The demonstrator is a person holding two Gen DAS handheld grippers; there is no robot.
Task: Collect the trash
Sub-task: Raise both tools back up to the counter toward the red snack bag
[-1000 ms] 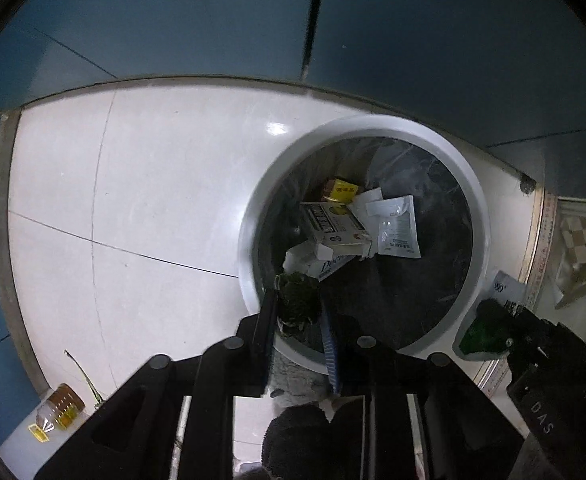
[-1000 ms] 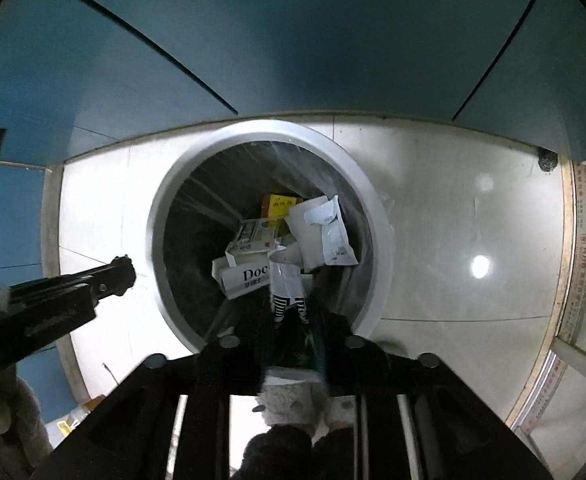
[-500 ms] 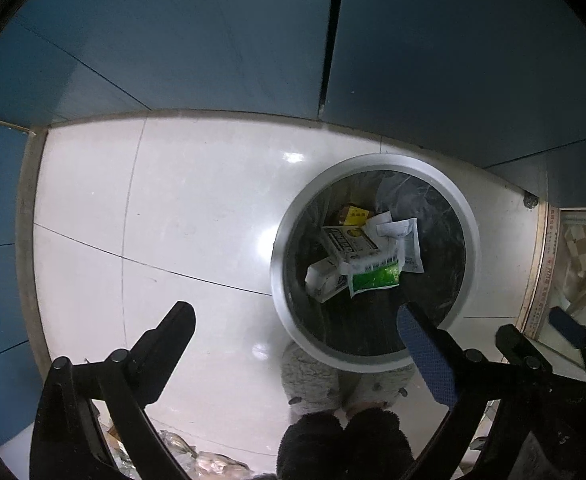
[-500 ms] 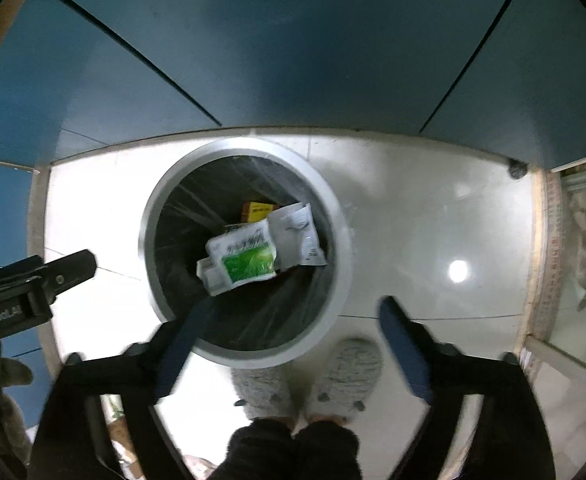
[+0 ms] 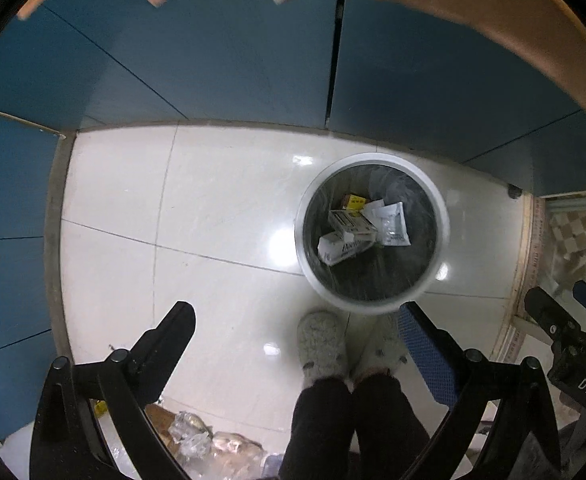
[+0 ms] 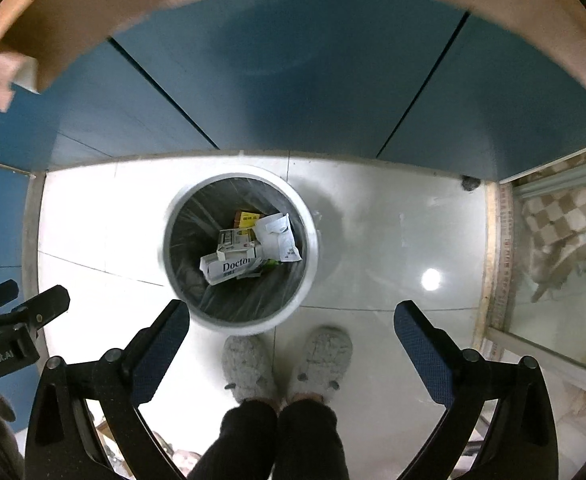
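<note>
Left gripper (image 5: 297, 332): jaws spread wide, nothing between them, held high over the tiled floor (image 5: 213, 220).
Right gripper (image 6: 293, 324): jaws spread wide as well, nothing held, above the person's grey slippers (image 6: 249, 364).
Trash bin (image 6: 313, 248): round, white rim, dark liner, standing on the floor just ahead of the slippers, near the blue cabinet fronts (image 6: 293, 80).
Trash: lying at the bottom of the bin; a white "Doctor" box (image 6: 233, 268), a striped box (image 6: 235, 242) on top of it, a yellow box (image 6: 249, 219) behind, a white pouch (image 6: 285, 240) to the right.
Loose wrappers (image 5: 197, 440): on the floor at the left gripper's base, blurred.
</note>
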